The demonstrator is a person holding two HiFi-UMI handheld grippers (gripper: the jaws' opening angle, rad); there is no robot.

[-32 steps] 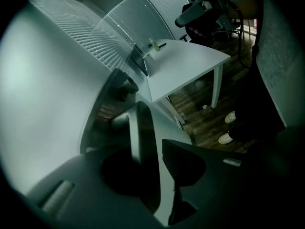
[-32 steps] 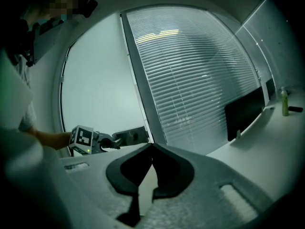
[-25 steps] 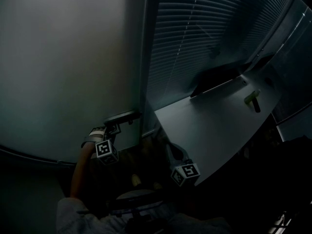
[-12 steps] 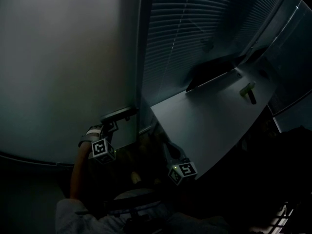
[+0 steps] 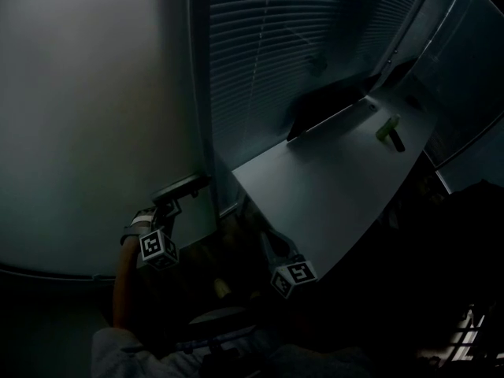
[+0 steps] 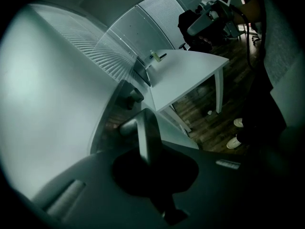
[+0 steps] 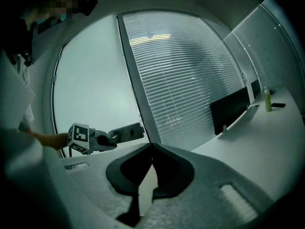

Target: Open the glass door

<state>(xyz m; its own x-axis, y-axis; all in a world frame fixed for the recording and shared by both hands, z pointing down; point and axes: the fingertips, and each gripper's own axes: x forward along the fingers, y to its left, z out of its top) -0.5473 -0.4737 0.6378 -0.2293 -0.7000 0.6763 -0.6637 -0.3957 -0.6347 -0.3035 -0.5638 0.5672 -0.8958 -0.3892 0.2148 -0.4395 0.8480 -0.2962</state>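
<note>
While the glass door (image 5: 94, 116) stands as a pale frosted pane filling the left of the head view, its lever handle (image 5: 183, 186) juts out low beside the dark door frame (image 5: 201, 93), sloping slightly up toward the frame. The left gripper (image 5: 167, 205) is clenched on that handle. In the left gripper view the grey lever runs straight out from between the closed jaws.

Against the frame a second ago, the handle, door frame and everything behind them sit further left in the head view, shifted together. The handle's place beside the frame looks the same, so I cannot tell whether the door has begun to swing. The left gripper was at the handle then too, and its marker cube now sits a little lower and further left.

The right gripper (image 7: 152, 148) hangs apart from the door, near the edge of the white desk (image 5: 331, 187). Its jaw tips meet with nothing between them. Past the frame are closed slatted blinds (image 5: 276, 46). On the desk are a dark monitor (image 5: 327, 105) and, toward the far end, a small green bottle (image 5: 386, 127).
</note>
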